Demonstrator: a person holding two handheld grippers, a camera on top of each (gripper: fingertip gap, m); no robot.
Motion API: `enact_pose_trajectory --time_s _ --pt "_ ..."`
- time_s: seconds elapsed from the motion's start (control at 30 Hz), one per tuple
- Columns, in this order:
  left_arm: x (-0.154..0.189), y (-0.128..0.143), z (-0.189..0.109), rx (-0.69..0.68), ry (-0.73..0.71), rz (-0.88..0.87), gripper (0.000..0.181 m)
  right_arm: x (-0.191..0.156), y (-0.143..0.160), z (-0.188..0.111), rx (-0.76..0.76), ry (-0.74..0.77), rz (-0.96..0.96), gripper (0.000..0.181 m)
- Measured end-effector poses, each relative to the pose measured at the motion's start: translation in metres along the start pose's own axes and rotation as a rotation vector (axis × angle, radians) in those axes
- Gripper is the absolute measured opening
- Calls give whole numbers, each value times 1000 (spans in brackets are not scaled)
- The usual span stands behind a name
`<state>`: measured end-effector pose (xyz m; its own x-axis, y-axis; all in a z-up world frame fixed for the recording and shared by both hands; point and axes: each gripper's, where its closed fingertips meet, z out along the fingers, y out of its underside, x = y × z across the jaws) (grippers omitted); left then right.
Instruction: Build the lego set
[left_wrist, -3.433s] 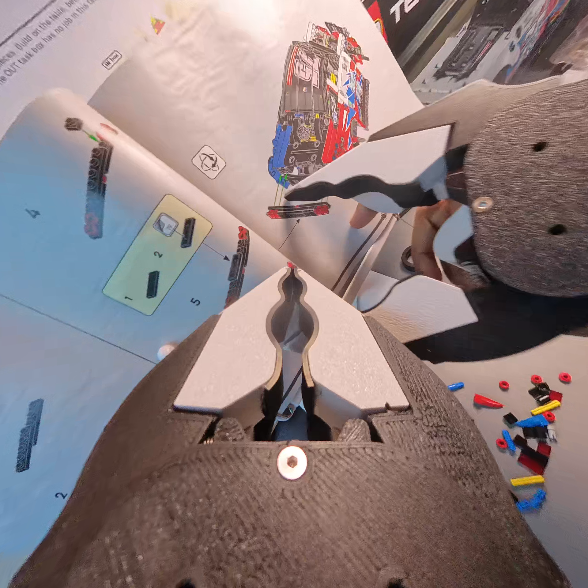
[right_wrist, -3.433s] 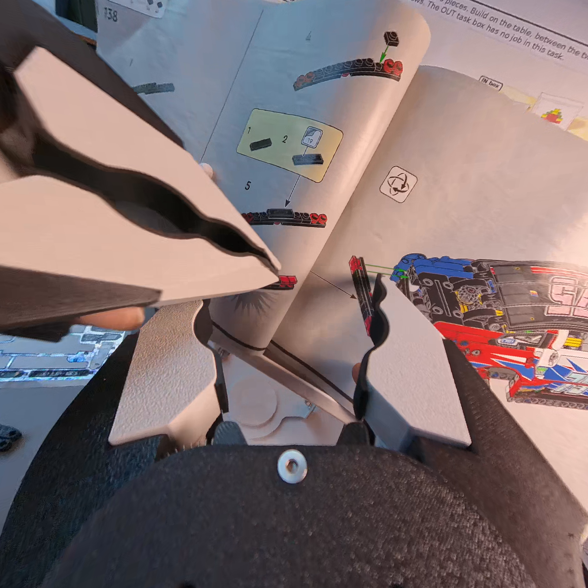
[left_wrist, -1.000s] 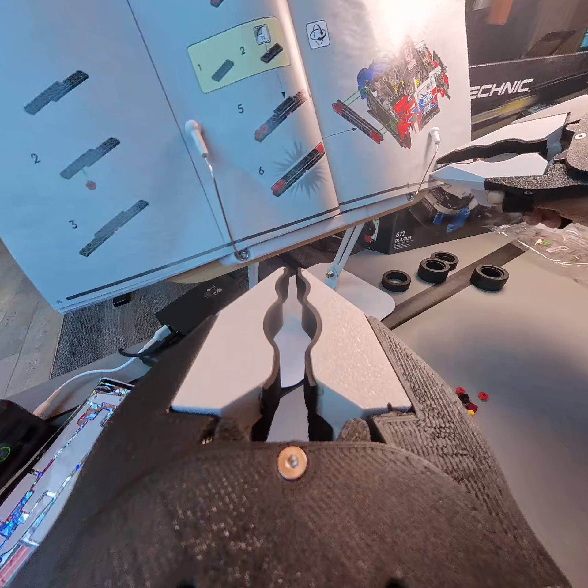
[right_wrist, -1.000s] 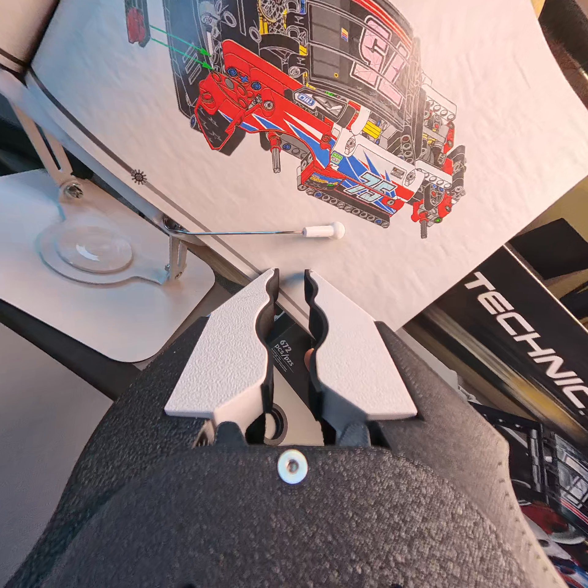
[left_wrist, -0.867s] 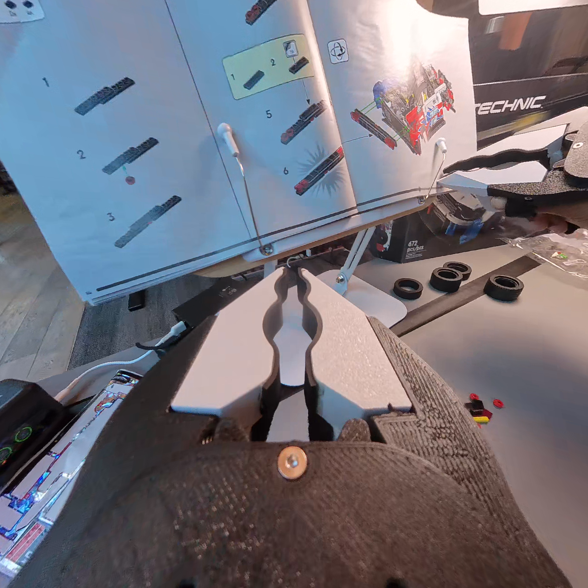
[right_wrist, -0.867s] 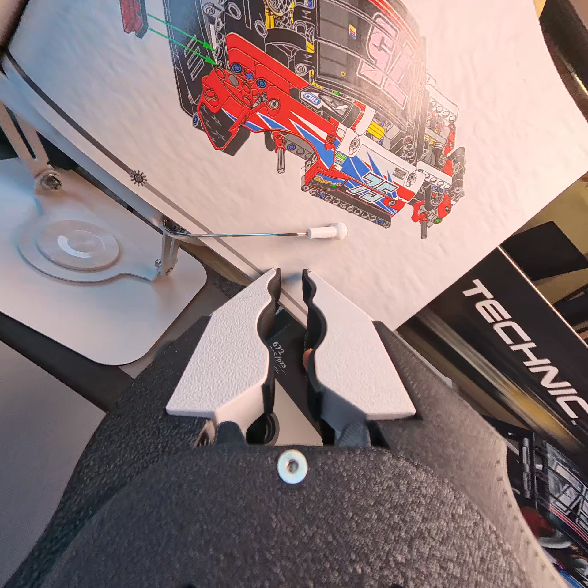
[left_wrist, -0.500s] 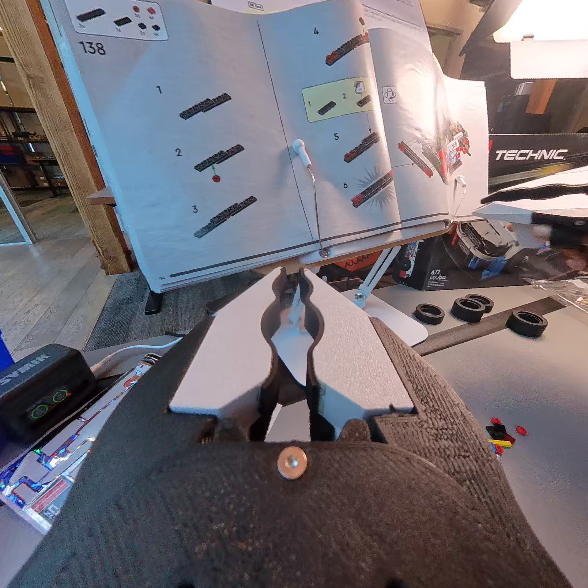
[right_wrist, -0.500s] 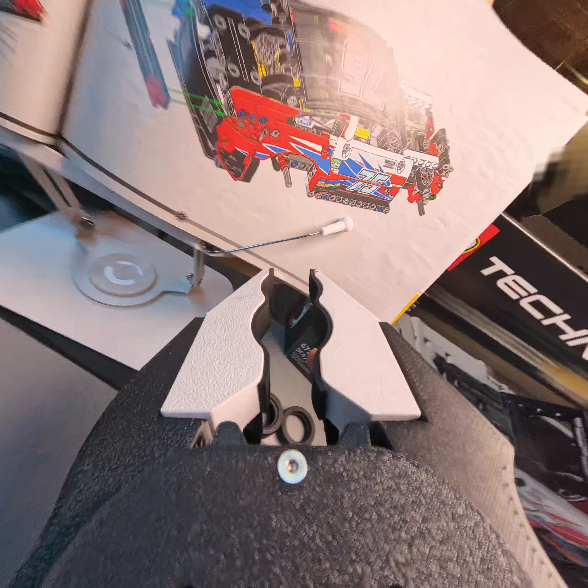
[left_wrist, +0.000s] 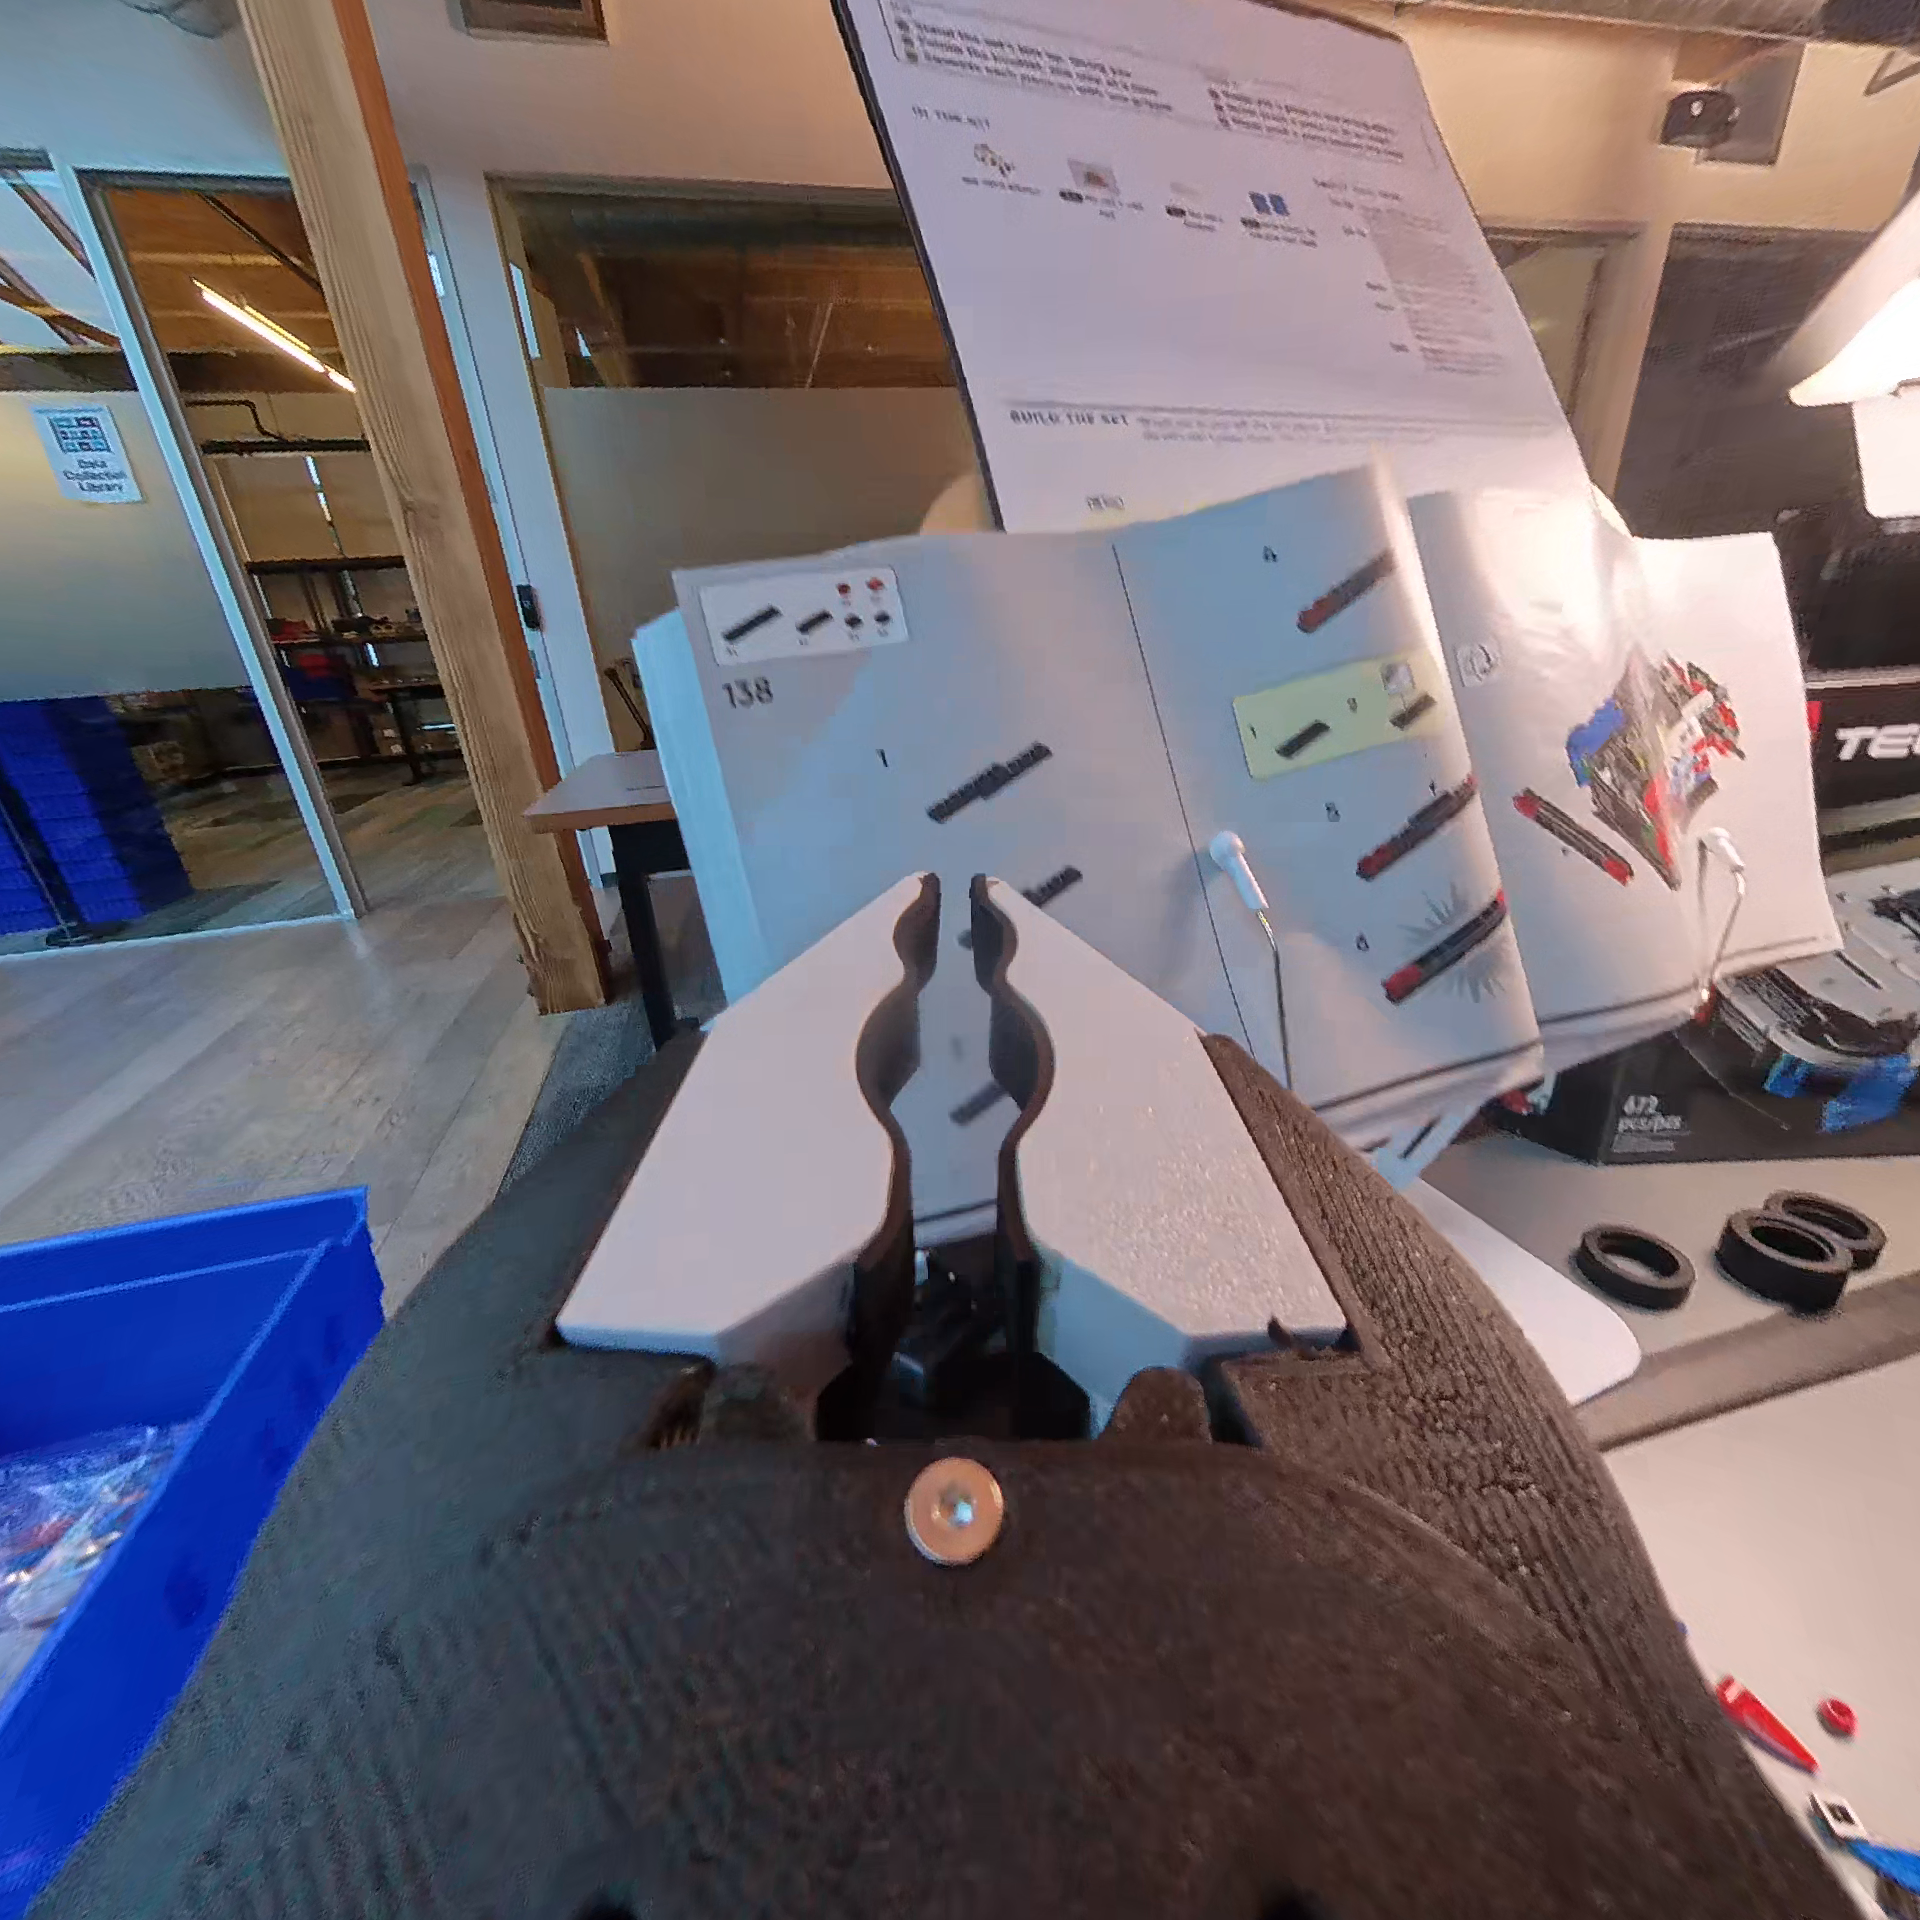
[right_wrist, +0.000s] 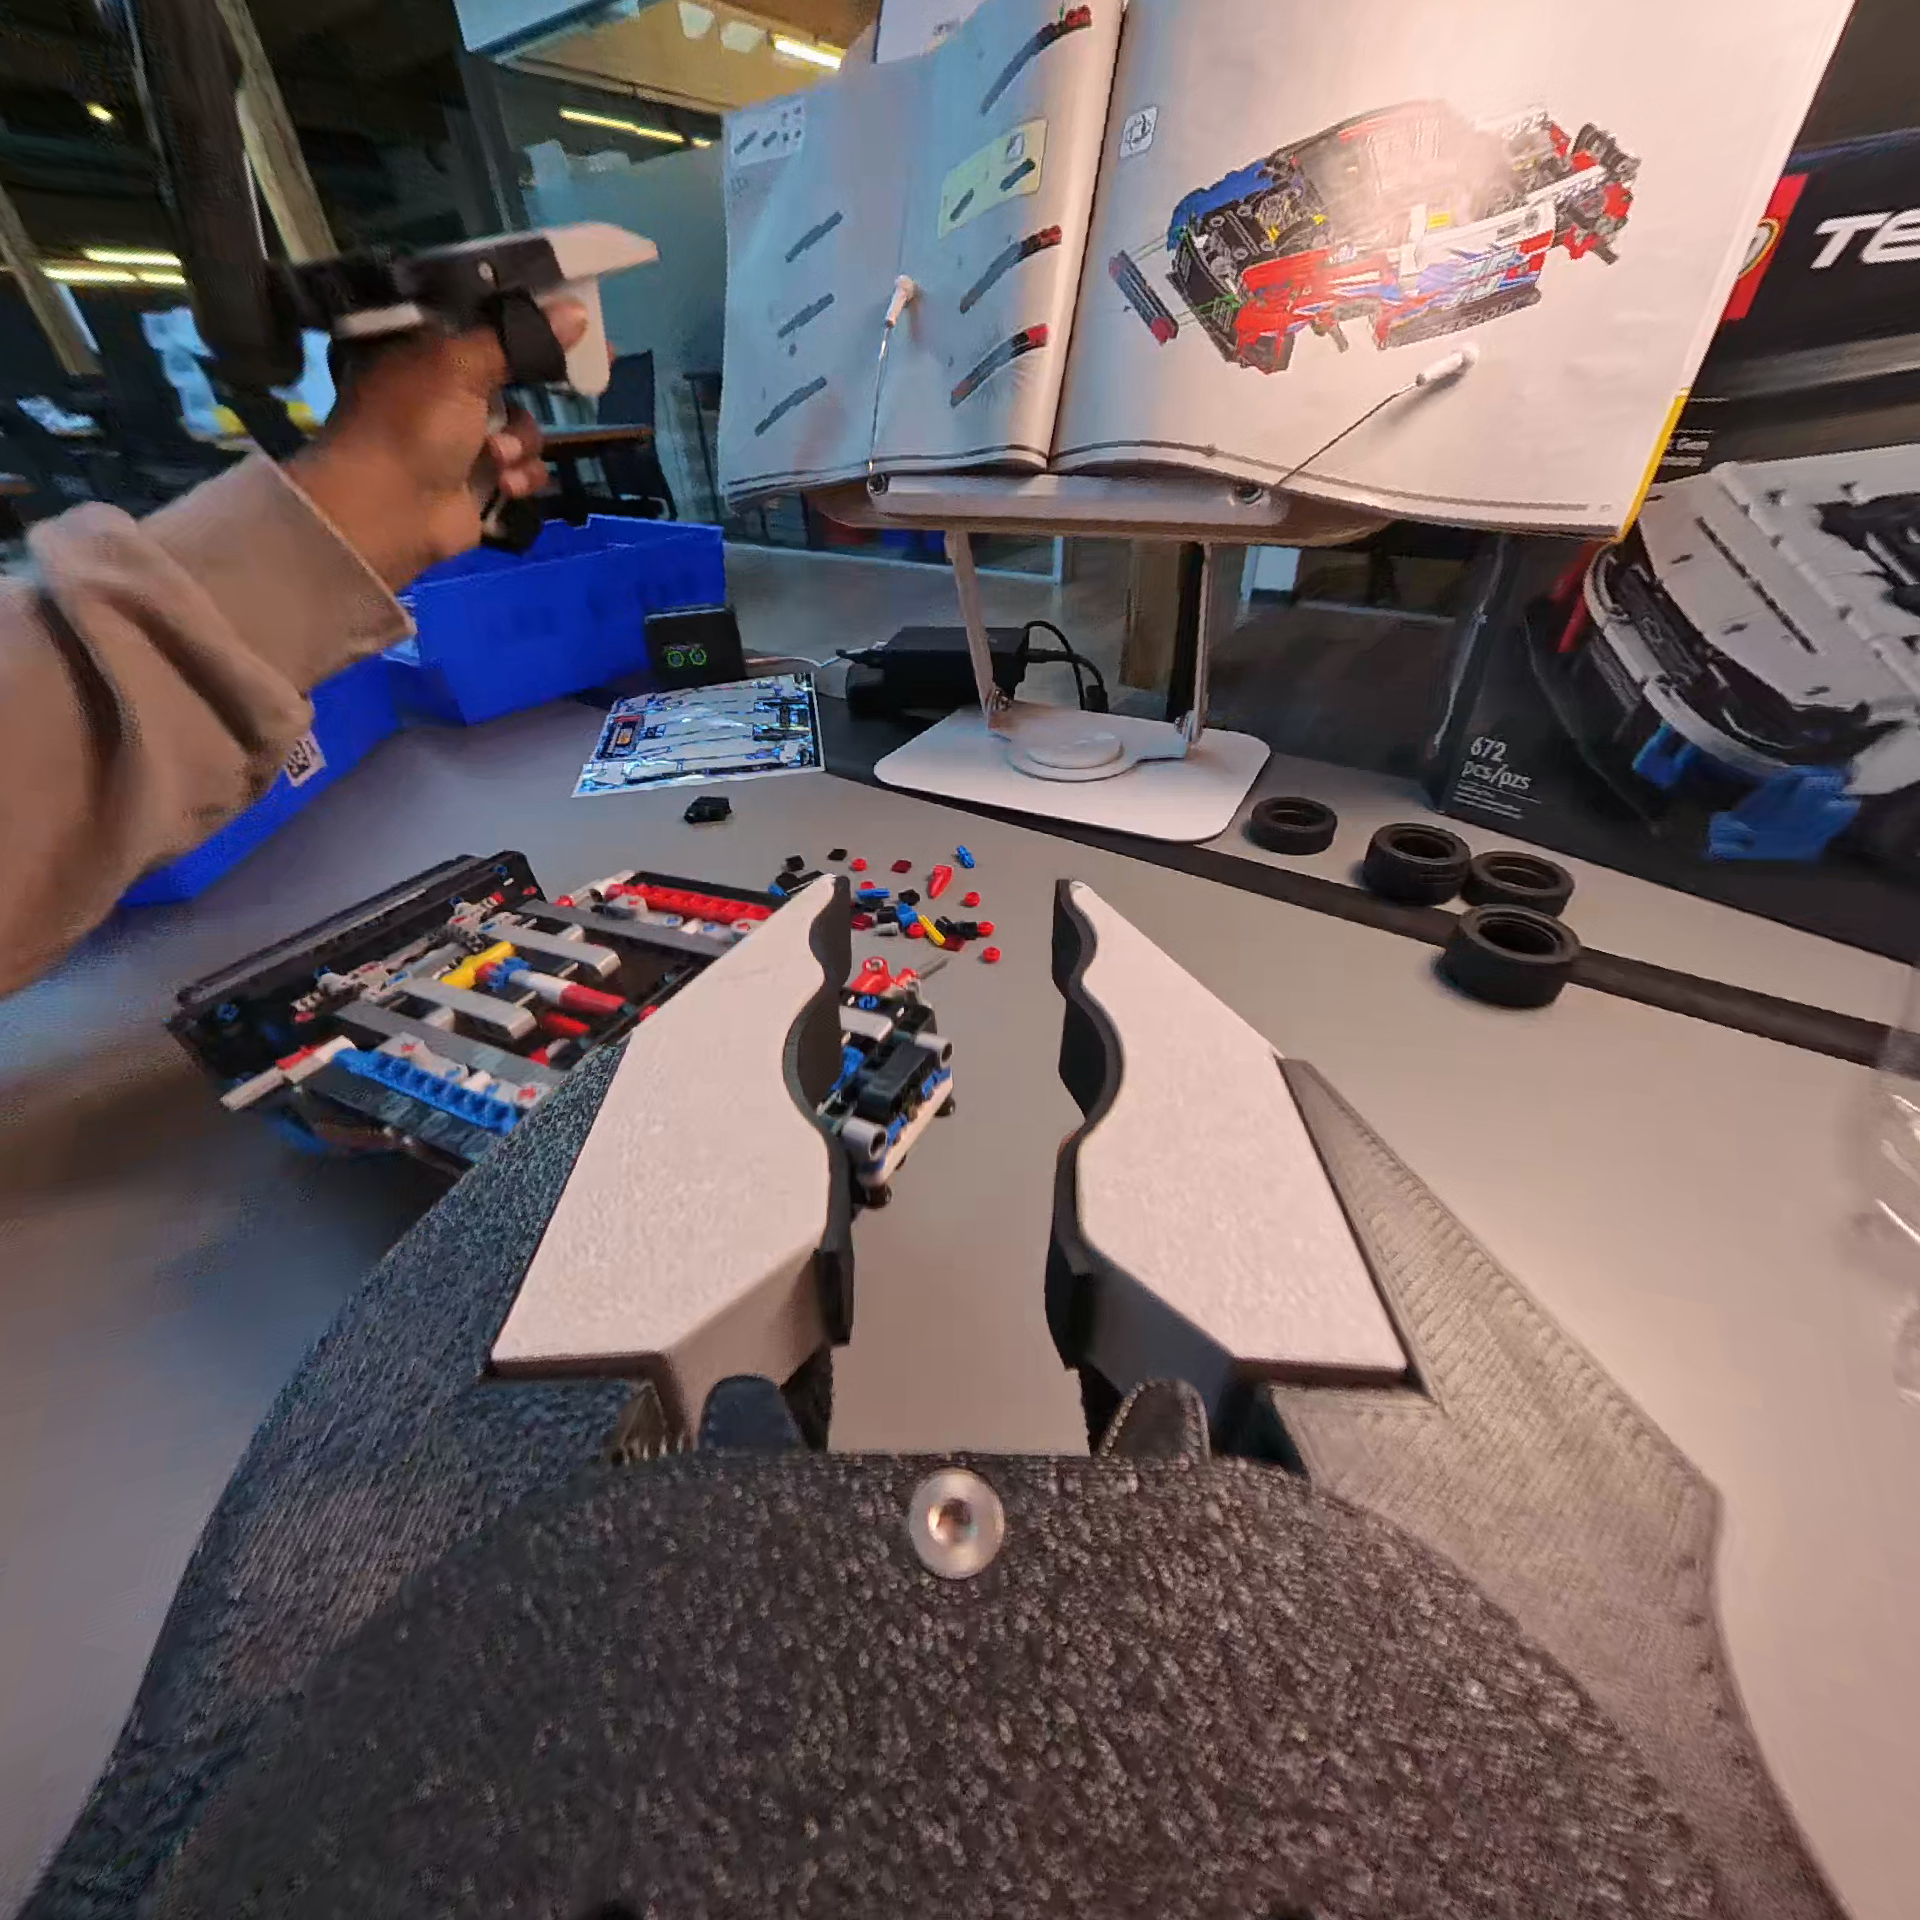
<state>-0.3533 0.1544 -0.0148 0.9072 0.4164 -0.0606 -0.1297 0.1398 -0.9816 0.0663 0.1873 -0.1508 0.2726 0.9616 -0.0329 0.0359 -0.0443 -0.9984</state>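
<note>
The right gripper (right_wrist: 951, 904) hangs low over the grey table (right_wrist: 1558, 1195), its jaws wide apart and holding nothing. Between and just left of its fingers lies the partly built lego car (right_wrist: 499, 997), flat on the table toward the left side, one assembly of black, grey, red, blue and yellow pieces. Just beyond it, toward the table's middle, sits a scatter of small loose pieces (right_wrist: 914, 904), too many and too small to count.

The left gripper (left_wrist: 956, 888) is raised in the air and points at the open instruction booklet (left_wrist: 1039, 727); its jaws stand almost together with a thin gap, nothing between them. In the right wrist view the same gripper (right_wrist: 582, 301) shows blurred, held in one hand (right_wrist: 426, 436) with a tan sleeve.

The booklet rests on one white stand (right_wrist: 1081, 769) at the table's far edge, pinned by two wire page holders (right_wrist: 894, 301). Four black tyres (right_wrist: 1413, 862) lie near the far right edge, beside one lego box (right_wrist: 1714, 707). One blue bin (right_wrist: 561, 613) and one foil sticker sheet (right_wrist: 707, 732) sit at the far left.
</note>
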Motion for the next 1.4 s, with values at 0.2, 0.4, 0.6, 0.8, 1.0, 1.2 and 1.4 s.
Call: enact_pose_trajectory --time_s 0.2,0.4,0.6,0.8,1.0,1.2,1.4 --pt "-43 -43 48 12 -44 -32 0 17 -5 -6 88 61 -55 35" --pt "-57 -33 78 -74 -58 48 0 22 16 -4 52 33 25 30" --pt "-52 -24 92 -106 -64 105 0 20 18 -5 35 37 -31 29" --pt "-43 -26 95 -108 -60 91 0 17 25 -2 1 28 -48 25" --pt "-36 -25 95 -117 -58 119 0 11 30 0 -28 13 -89 21" --pt "-32 -25 95 -120 -55 129 0 5 34 0 -50 -1 -145 15" --pt "-30 -20 91 -124 -50 136 0 2 35 -1 -56 -8 -174 13"
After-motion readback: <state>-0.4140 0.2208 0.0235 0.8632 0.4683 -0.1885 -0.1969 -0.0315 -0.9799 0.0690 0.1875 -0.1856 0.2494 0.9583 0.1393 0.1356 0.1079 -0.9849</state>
